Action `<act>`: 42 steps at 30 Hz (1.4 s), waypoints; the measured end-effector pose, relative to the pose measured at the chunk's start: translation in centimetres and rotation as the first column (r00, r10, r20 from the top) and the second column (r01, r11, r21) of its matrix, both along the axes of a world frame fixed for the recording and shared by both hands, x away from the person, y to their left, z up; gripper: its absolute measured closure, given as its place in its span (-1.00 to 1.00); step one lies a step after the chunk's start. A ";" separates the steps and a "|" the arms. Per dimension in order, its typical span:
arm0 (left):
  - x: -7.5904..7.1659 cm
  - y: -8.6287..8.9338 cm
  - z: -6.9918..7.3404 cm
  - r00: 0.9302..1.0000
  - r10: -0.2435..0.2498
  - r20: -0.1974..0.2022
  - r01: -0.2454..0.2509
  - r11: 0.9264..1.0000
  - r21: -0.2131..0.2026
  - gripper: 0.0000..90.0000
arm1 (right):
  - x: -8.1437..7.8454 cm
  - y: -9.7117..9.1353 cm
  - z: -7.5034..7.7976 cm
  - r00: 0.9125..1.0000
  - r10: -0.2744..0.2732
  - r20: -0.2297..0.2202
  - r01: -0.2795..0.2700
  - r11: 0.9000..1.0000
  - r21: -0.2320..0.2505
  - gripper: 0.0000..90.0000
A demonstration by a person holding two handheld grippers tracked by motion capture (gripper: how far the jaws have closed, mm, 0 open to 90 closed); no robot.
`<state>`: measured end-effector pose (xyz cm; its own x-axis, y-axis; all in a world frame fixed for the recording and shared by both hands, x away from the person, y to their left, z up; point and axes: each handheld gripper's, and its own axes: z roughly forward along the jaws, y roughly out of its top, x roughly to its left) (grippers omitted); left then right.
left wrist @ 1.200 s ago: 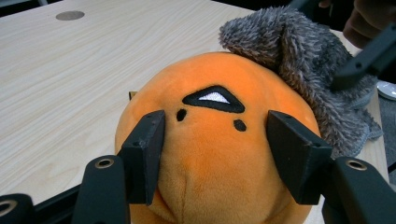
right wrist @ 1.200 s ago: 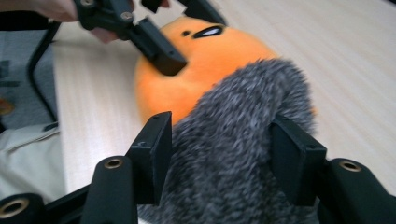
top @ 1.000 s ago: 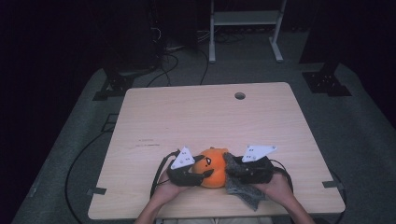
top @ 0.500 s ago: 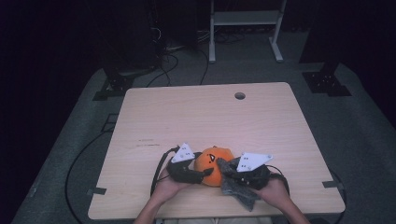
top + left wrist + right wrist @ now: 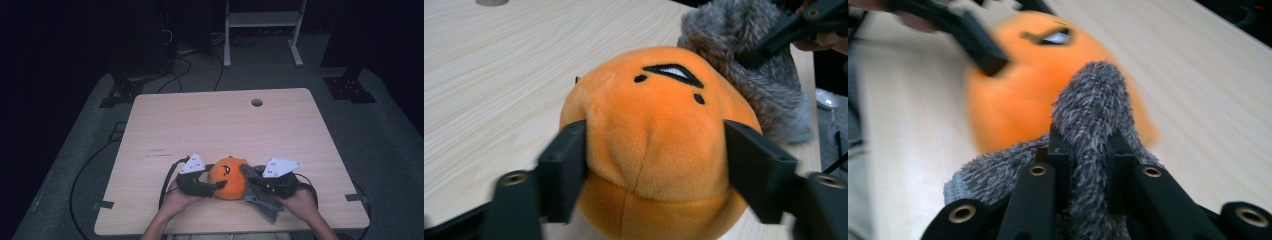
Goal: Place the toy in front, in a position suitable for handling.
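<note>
Both grippers have settled closer around the toy since a second ago. Left gripper (image 5: 651, 170) has its jaws clamped on the round orange plush ball with a stitched face (image 5: 659, 135); right gripper (image 5: 1083, 165) is pinched tight on a grey fuzzy cloth (image 5: 1088, 115) that lies against the ball's right side. Ball and cloth sit between the hands, near the front edge of the pale wooden table (image 5: 220, 125), midway along it. Dark carpeted floor (image 5: 75, 150) surrounds the table.
</note>
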<state>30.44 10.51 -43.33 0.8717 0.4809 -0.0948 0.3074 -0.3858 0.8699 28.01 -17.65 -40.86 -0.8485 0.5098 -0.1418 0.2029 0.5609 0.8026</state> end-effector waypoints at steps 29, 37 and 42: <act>-2.2 -2.4 0.6 0.979 -0.108 0.174 0.084 0.986 0.141 -0.31 | -0.5 2.0 2.4 0.985 0.171 0.006 -0.171 0.985 0.031 0.74; -1.6 -1.5 0.3 0.990 -0.095 0.103 0.085 0.991 0.103 -0.59 | 0.2 0.5 0.5 0.991 0.123 -0.059 -0.121 0.992 0.045 0.74; -1.6 -1.5 0.7 0.992 -0.070 0.104 0.065 0.997 0.045 -0.53 | -0.6 1.4 0.6 0.989 0.145 -0.041 -0.144 0.989 0.034 0.73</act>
